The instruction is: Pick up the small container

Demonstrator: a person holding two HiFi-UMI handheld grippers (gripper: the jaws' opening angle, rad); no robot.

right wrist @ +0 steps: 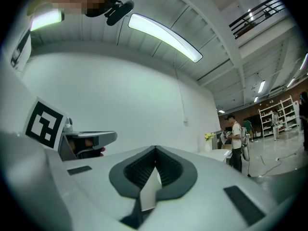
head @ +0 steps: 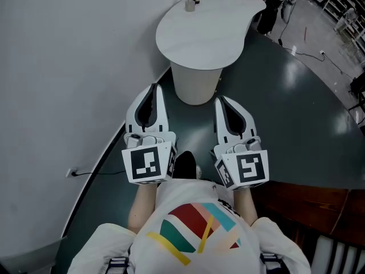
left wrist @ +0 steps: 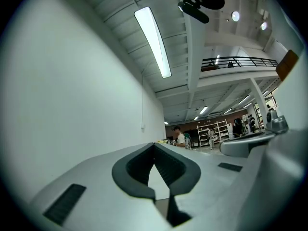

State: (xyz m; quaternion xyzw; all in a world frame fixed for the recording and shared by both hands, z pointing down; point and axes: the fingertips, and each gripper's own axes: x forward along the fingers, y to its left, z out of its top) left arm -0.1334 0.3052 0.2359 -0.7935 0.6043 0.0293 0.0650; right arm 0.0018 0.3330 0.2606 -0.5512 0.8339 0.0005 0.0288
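Note:
The small container [head: 190, 4], a pale little cylinder with a dark bit beside it, stands at the far side of a white round table [head: 199, 39] ahead of me. Both grippers hover close to my body, short of the table's pedestal [head: 195, 84] and well away from the container. My left gripper [head: 153, 88] is shut, its tips meeting with nothing between them [left wrist: 154, 144]. My right gripper [head: 220, 100] is likewise shut and empty [right wrist: 155, 148]. Both gripper views look upward at wall and ceiling, and the container does not show in them.
A curved white wall [head: 68, 67] runs along the left, with an outlet and cable [head: 72, 173] low down. Dark floor [head: 296, 107] spreads right, with cables and shelving beyond. A brown wooden surface [head: 311, 201] lies at my right. People stand far off [right wrist: 236, 137].

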